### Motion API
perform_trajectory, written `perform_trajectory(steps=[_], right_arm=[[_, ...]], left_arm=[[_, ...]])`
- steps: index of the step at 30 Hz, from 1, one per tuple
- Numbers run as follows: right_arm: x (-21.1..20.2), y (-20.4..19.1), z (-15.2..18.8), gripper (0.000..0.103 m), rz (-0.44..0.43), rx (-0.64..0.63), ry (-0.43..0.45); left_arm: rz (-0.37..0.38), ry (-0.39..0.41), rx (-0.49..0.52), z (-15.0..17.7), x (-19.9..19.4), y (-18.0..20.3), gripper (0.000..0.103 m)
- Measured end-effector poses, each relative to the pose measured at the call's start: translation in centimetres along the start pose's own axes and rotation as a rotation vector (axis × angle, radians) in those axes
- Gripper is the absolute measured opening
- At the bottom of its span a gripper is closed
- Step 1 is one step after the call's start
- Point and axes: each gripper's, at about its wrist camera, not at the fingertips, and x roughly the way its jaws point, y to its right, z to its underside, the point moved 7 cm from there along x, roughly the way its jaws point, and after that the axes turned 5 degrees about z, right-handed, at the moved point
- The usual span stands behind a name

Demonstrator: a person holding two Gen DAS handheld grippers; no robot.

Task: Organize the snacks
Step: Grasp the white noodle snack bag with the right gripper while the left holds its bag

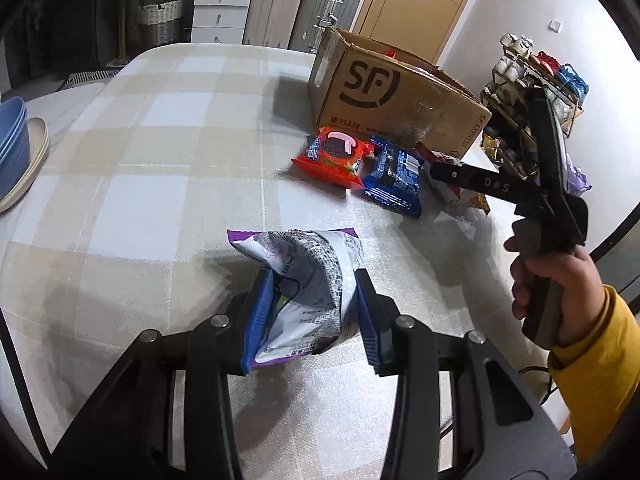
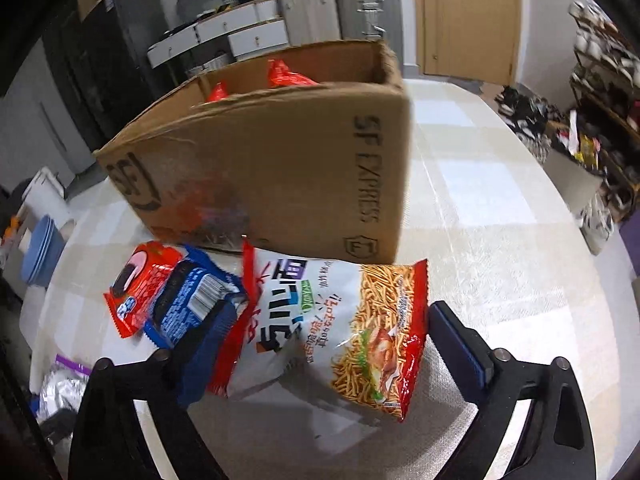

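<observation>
Right wrist view alone: red packets (image 2: 286, 74) inside cardboard box (image 2: 280, 160); noodle-snack bag (image 2: 340, 332) on table between spread right gripper (image 2: 332, 344) fingers; left gripper (image 1: 308, 312) pinches purple-white bag (image 1: 304, 280).

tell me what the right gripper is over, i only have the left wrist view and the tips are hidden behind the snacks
Observer: It straddles a noodle snack bag lying in front of the cardboard box; the right gripper is open, pads not pressing.
Operator: is the bag touching the box
Observer: Its top edge reaches the foot of the box; actual contact I cannot tell.
Operator: anything in the box already
Observer: Yes, two red packet tops poke above the near wall.
Operator: any other snack close to the right gripper
Observer: A blue cookie pack lies right beside its left finger, a red cookie pack beyond it.
</observation>
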Motion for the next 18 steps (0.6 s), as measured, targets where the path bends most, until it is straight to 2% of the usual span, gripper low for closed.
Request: perform_trajectory(steps=[3,6,8,10,18], right_arm=[[-0.1,0.8,-0.1,0.086,-0.035,0.045,-0.008],[-0.7,0.9,0.0,0.081,-0.053,0.039,0.001],[-1.6,1.2,0.4,0.072,-0.073,0.056,0.013],[-2.7,1.3,0.8,0.068,-0.103,0.083,0.030],[-6.0,1.9,3.7,0.060,-0.229,0.125,0.054]], left_arm=[[0.004,0.000,-0.001,0.2,-0.2,0.2,0.037],[0.004,0.002,-0.001,0.3,-0.5,0.3,0.037],[0.002,0.004,0.000,0.4,-0.7,0.4,0.037],[0.004,0.006,0.003,0.5,-1.1,0.7,0.037],[0.002,0.017,0.013,1.2,-2.1,1.9,0.037]])
